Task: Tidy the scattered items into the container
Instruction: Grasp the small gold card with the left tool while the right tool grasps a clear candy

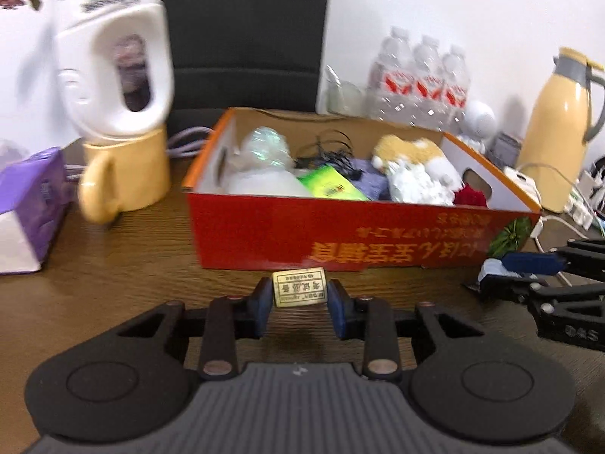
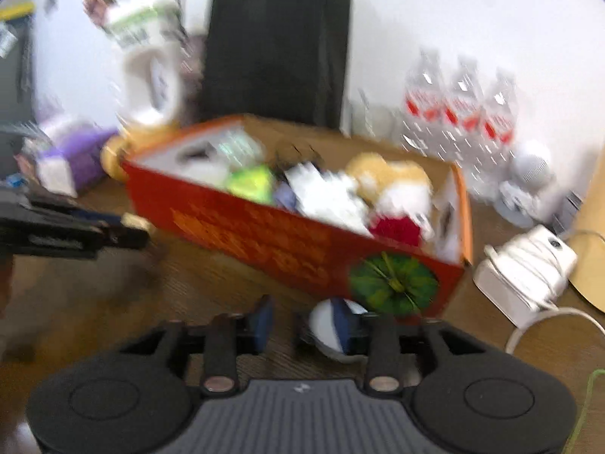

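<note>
A: What did the left gripper (image 1: 299,295) have?

B: A small yellow eraser (image 1: 299,289), clamped between its blue pads, label side up. The red box (image 1: 340,238) stood just ahead of the jaws, already holding a plush toy (image 1: 410,151), a green packet (image 1: 331,186) and other bits.

A: And the right gripper (image 2: 304,323)?

B: Its jaws stood apart. A white-and-blue ball (image 2: 325,327) lay against the inner face of the right finger, with a clear gap to the left finger. The view was blurred, so I couldn't tell whether that pad pressed it; I judged it not gripped.

A: Where was the box from there?

B: Ahead of the jaws and angled, its near corner with the green melon print (image 2: 393,283) just beyond the ball.

A: So which step?

B: To my eye, the carrying step for the eraser: picked up, not yet over the box. Next the left would need to lift clear of the near wall, go forward over the contents, then part its jaws. The right would need to close on the ball first, squarely, since a round thing may roll out.
</note>
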A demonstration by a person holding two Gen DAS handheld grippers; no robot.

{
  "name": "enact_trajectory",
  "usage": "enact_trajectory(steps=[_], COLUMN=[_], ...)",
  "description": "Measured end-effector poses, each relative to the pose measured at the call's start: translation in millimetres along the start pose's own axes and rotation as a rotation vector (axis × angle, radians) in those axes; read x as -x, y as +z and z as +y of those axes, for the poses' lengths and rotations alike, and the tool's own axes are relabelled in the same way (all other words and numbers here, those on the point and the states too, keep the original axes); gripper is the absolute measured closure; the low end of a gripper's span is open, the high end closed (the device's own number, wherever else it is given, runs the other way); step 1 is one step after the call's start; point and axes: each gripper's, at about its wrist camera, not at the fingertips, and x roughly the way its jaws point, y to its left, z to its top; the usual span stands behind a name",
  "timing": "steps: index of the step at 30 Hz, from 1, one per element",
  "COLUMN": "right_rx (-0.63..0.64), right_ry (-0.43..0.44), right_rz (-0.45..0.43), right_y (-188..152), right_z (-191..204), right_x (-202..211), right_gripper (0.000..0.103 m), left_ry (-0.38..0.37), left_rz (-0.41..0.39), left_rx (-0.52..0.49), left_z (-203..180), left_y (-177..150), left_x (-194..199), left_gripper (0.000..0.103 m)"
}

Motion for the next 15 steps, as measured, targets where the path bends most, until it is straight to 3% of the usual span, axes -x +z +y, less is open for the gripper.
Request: enact_trajectory(steps=[2, 15], right_rx=[0.0, -0.002], right_ry=[0.045, 0.114], right_rz=[-0.039, -0.011], right_y=[3, -3], right_z=[8, 32], right_x=[4, -18], right_gripper=[0.046, 0.047], left_ry=[0.01, 0.011], left_rz=[-0.013, -0.021], left_rx=[0.007, -0.003], left_z=[4, 4], left_y=[1, -6], left_x=[7, 8], left_gripper=[0.071, 0.071])
